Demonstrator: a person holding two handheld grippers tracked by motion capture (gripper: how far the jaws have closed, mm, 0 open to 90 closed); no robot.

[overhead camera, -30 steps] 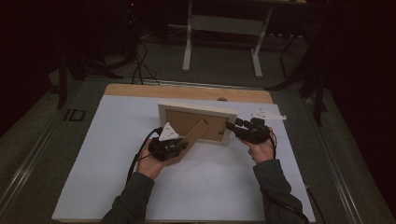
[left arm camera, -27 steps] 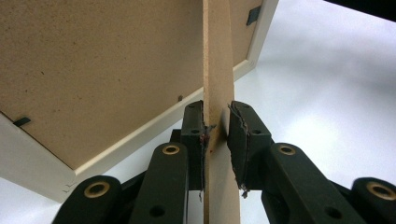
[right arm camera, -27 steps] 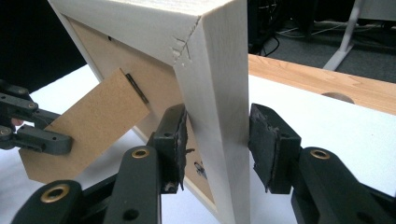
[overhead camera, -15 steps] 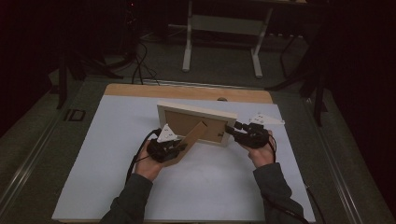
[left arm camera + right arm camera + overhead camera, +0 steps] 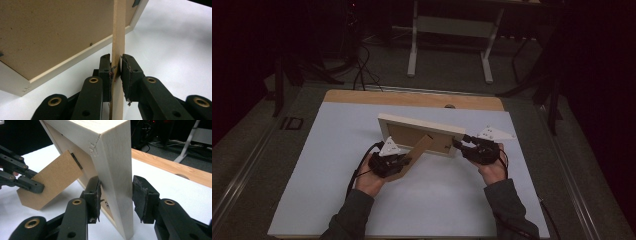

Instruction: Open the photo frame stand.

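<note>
Frame (image 5: 422, 131) is being propped: stand (image 5: 118, 37) is clamped by left tongs (image 5: 116, 72); right tongs (image 5: 115, 197) straddle its edge, one pad clear; stand should be swung wider.

Dim lab: white-topped bench (image 5: 332, 200), floor cables (image 5: 362, 65), metal stand (image 5: 449, 30).

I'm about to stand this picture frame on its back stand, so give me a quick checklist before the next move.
1. Left gripper on the stand flap: ok, jaws closed on its thin edge.
2. Right gripper on the picture frame: not ok, one pad touches the frame's side, the other stands off it.
3. Flap swung out from the frame's back: ok, it angles away in the high view.
4. Frame upright on the white table: ok, though tilted.
5. Flap's hinge sound: cannot tell.
</note>
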